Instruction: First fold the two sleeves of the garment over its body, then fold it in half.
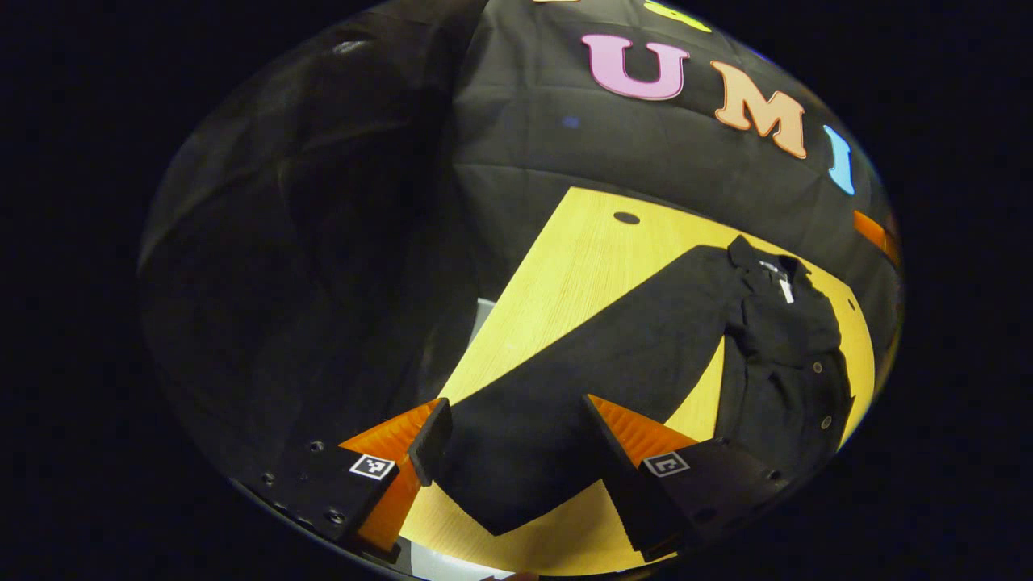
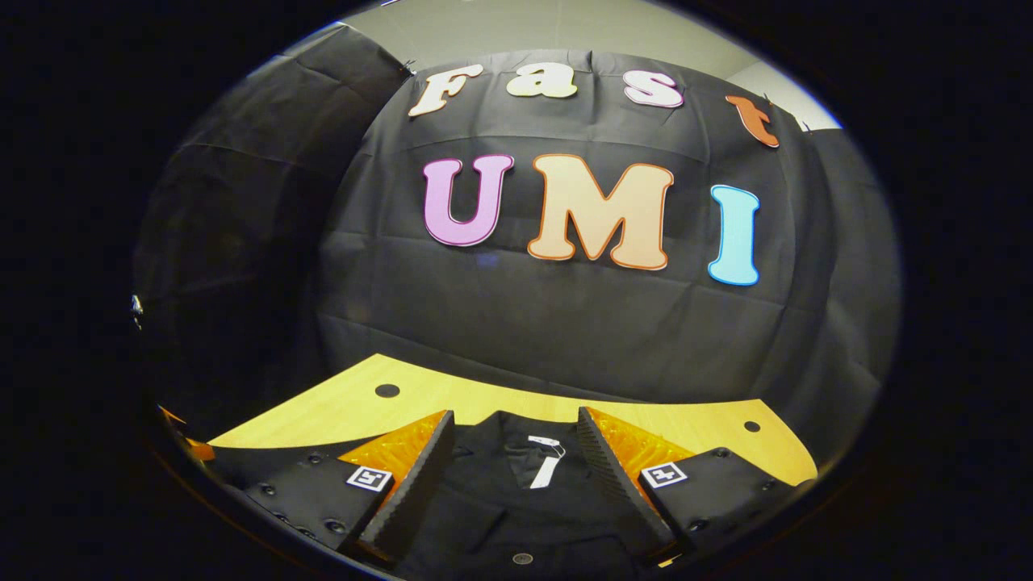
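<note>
A black button-up shirt (image 1: 787, 347) lies flat on the yellow wooden table (image 1: 581, 258). Its long sleeve (image 1: 597, 355) stretches out from the body toward me in the left gripper view. My left gripper (image 1: 516, 452) is open just above the sleeve's cuff end, one finger on each side of it. In the right gripper view the shirt's collar (image 2: 533, 444) with a white tag (image 2: 545, 464) sits between the fingers. My right gripper (image 2: 512, 484) is open and hovers above the shirt's upper front, near a button (image 2: 522, 558).
The table (image 2: 347, 407) has small dark holes (image 1: 626, 218) (image 2: 387, 390) near its far edge. Black cloth walls close the booth behind and at the left. A grey strip (image 1: 483, 315) shows beyond the table's left edge.
</note>
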